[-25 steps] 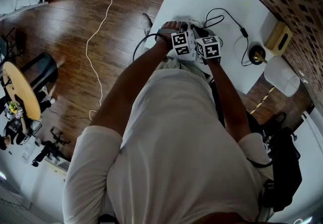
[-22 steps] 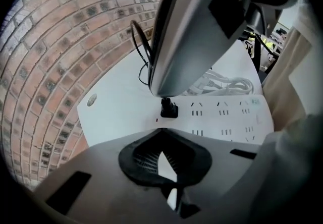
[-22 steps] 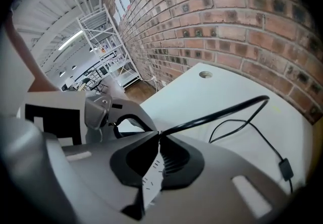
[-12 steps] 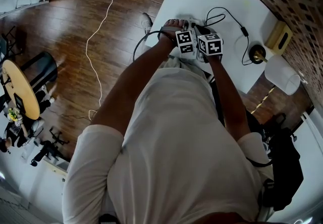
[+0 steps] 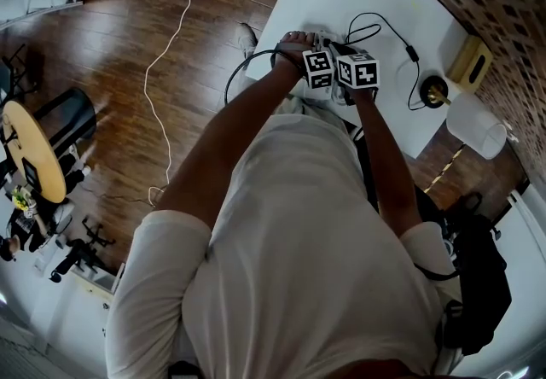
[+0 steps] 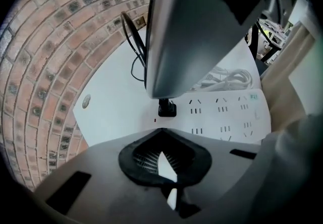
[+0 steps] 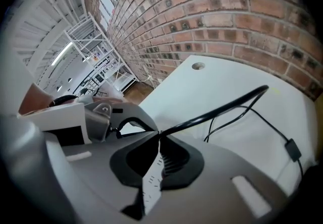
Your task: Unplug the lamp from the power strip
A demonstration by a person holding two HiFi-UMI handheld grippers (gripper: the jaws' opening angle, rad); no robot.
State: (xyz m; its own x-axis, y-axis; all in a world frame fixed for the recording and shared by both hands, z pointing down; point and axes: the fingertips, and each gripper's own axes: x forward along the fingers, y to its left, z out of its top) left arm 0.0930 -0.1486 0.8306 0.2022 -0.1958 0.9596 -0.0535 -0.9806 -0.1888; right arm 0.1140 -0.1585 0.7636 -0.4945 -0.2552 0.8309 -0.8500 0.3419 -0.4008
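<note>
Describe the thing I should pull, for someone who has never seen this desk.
On the white desk by the brick wall lies a white power strip. Near its end stands a black plug with a black cord, the only plug showing; the sockets beside it are empty.

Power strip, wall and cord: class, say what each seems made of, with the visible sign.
Power strip: probably white moulded plastic, smooth and matt, with cut socket slots. Wall: brick, rough reddish blocks with pale mortar joints. Cord: likely rubber or plastic sheath, black, slightly glossy, curving freely.
</note>
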